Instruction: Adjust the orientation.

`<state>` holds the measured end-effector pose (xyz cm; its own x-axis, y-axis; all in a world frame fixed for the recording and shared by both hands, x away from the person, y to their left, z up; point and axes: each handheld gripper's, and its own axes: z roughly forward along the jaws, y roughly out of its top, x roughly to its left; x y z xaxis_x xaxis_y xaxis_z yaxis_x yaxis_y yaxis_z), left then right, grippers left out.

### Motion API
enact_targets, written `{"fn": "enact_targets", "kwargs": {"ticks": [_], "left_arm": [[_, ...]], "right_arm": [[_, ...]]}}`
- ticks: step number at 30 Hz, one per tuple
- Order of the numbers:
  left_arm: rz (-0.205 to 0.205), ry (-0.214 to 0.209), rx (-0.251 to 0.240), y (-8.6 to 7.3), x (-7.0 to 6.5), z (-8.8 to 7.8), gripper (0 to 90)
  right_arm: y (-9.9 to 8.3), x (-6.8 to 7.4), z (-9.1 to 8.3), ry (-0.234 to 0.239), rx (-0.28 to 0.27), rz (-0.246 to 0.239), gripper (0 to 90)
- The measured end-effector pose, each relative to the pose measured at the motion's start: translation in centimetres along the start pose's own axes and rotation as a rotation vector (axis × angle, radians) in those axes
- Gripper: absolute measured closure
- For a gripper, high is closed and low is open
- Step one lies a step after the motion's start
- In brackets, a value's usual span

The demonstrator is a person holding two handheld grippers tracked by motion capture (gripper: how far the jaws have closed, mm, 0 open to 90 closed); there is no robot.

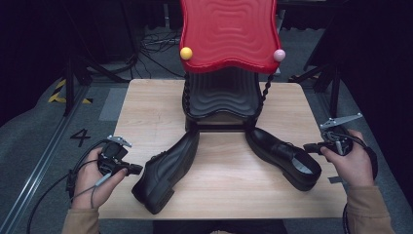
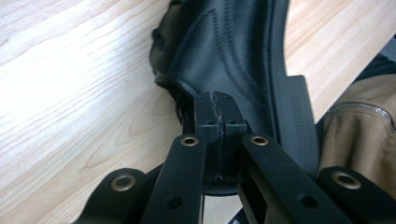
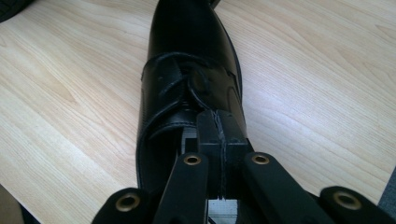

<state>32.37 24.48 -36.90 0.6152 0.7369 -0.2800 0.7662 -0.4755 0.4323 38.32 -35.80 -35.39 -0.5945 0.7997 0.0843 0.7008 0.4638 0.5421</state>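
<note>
Both pairs of jaws are pressed together with nothing between them. The left gripper [image 1: 132, 169] sits at the left edge of the wooden counter [image 1: 146, 107], held in the person's left hand [image 1: 95, 180]. The right gripper [image 1: 311, 146] sits at the right edge, held in the right hand [image 1: 353, 163].

Two black leather shoes lie on the counter, their toes pointing towards the middle of its far side and their heels spread out towards the person. The left shoe [image 1: 168, 168] lies tipped on its side, sole towards the person. In the left gripper view, the closed jaw tips sit just beside its upper, near the heel; whether they touch the leather cannot be told. The right shoe [image 1: 285, 156] stands upright on its sole, opening upward. In the right gripper view, the closed jaws point along the shoe from the heel end, at the rim of its opening.

Behind the shoes stands a small rack with a black lower shelf [image 1: 221, 95] and a red upper shelf [image 1: 229, 31], both wavy-topped. The toes already face it, so the shoes are probably bound for the rack. Each gripper appears to wait at its own shoe's heel, the likely place for a grip.
</note>
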Motion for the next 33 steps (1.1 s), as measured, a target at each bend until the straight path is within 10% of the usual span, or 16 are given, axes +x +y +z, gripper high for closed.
{"fn": "enact_targets", "kwargs": {"ticks": [17,33], "left_arm": [[0.193,-0.041,0.027,3.8,-3.7,1.6,89.9],[0.249,-0.049,0.044,6.1,-4.1,4.3,90.0]], "right_arm": [[0.3,1.2,0.9,0.0,0.031,-0.038,90.0],[-0.3,1.6,1.1,-0.007,0.044,-0.047,90.0]]}}
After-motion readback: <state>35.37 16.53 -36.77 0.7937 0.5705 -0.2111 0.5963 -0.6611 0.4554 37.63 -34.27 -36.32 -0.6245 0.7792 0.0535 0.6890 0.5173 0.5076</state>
